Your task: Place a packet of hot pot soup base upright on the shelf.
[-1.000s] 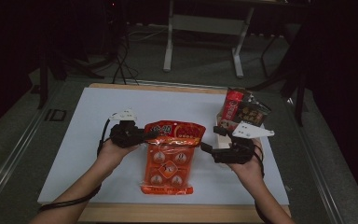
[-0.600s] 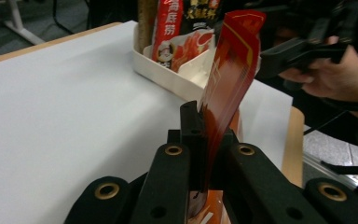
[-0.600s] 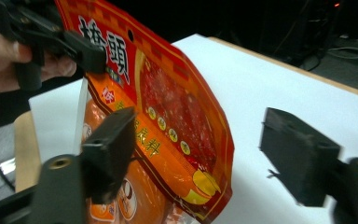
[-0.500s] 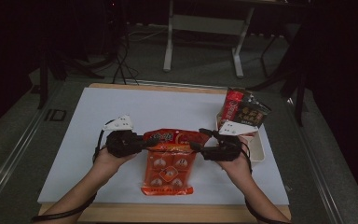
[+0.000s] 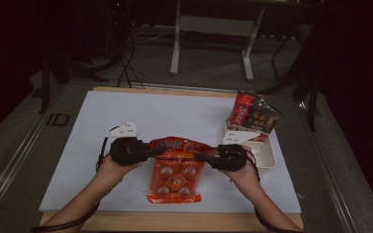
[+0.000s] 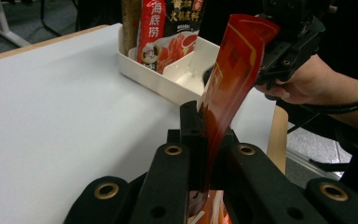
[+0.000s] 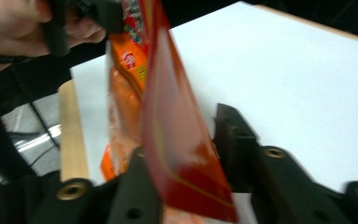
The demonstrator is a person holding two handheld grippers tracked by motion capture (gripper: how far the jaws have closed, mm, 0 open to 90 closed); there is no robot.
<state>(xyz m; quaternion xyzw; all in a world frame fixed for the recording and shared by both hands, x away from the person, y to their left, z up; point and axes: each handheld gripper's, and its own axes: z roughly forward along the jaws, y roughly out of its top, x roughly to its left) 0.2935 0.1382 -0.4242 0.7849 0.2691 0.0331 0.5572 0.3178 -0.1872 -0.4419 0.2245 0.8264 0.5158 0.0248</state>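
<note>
Where jaws meet: red packet [image 5: 176, 167] between.

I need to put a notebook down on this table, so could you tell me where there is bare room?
The white mat is bare across its far half and its left side, beyond the left gripper. It is crowded at the middle front, where both grippers hold the red snack bag, and at the right edge around the white tray of packets.

Your forearms reach in side by side, each hand wrapped around its tool. Your left gripper [image 5: 151, 149] points right and your right gripper [image 5: 200, 156] points left, tips facing; each has its jaws closed on the orange snack bag [image 5: 176, 175].
</note>
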